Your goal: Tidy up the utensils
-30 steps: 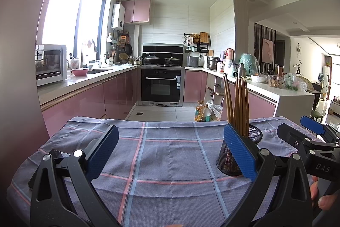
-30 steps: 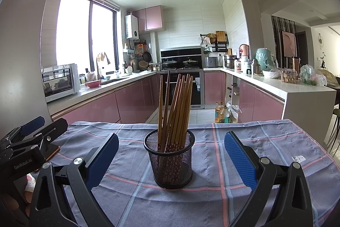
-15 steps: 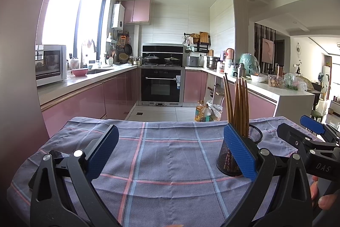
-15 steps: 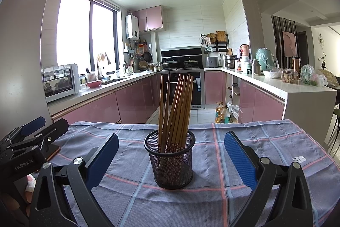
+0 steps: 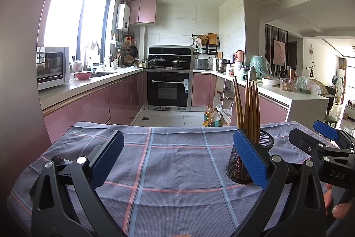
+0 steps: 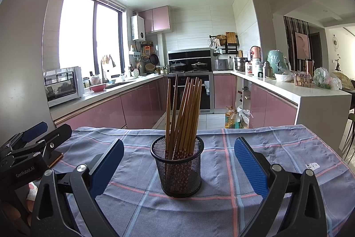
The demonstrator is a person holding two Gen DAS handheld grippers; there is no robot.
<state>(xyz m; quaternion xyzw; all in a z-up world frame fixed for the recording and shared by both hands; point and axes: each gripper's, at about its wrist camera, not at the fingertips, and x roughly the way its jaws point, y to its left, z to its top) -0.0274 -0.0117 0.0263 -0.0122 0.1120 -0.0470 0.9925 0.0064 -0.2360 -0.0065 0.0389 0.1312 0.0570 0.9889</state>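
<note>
The right gripper (image 6: 178, 164), jaws spread wide and empty, is the nearer one and squarely faces the mesh holder (image 6: 177, 167) standing mid-tablecloth (image 6: 277, 148). The chopsticks (image 6: 185, 112) stand near-upright, fanned. The left gripper (image 5: 177, 163), likewise wide and empty, has the holder off to its right.

A woven blue-grey checked cloth with pink and pale-blue stripes (image 6: 255, 148) covers the surface, matt and finely textured. The round black wire-mesh metal holder (image 6: 179, 172) carries smooth brown wooden chopsticks (image 6: 184, 108). The right claw (image 6: 179, 166) looks like matt black plastic, its blue pads (image 6: 249, 167) finely ribbed.
</note>
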